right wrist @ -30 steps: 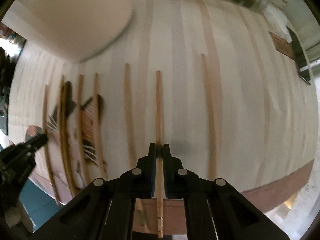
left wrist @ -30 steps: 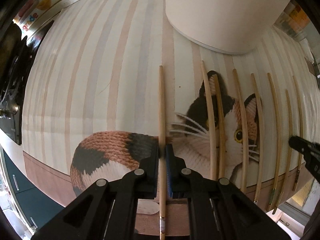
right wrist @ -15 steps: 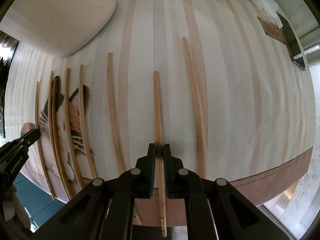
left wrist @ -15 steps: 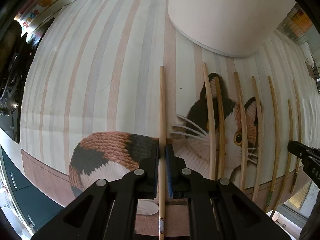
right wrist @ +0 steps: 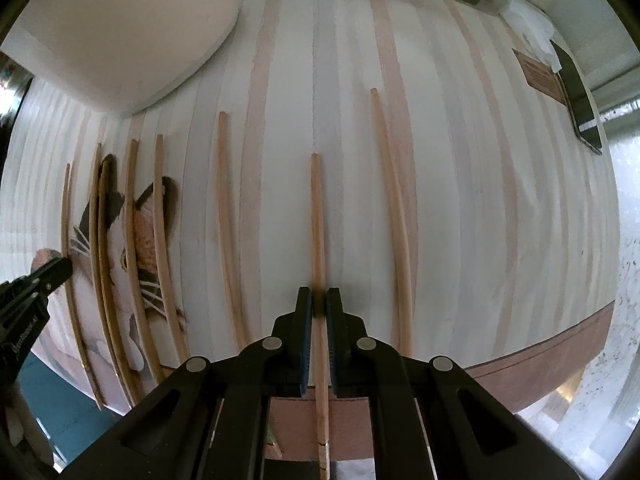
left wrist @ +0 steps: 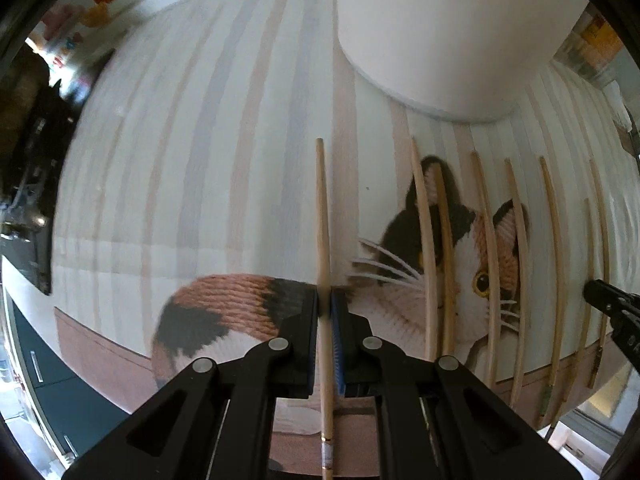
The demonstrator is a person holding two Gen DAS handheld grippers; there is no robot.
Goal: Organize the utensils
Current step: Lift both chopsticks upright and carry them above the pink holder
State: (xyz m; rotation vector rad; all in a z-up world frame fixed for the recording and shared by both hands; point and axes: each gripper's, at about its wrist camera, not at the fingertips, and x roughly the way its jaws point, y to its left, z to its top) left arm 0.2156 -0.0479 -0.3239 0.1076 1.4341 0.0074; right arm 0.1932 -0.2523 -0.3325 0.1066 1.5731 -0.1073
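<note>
While gripping one chopstick point(left wrist: 323, 240) in the left gripper point(left wrist: 324, 312), jaws narrow on its shaft; pinching another chopstick point(right wrist: 318, 240) in the right gripper point(right wrist: 319, 304) likewise; leaving loose chopsticks point(left wrist: 492, 264) lying on the striped cloth point(left wrist: 180, 152) near the white container point(left wrist: 440, 32); sorting judged barely begun.
</note>
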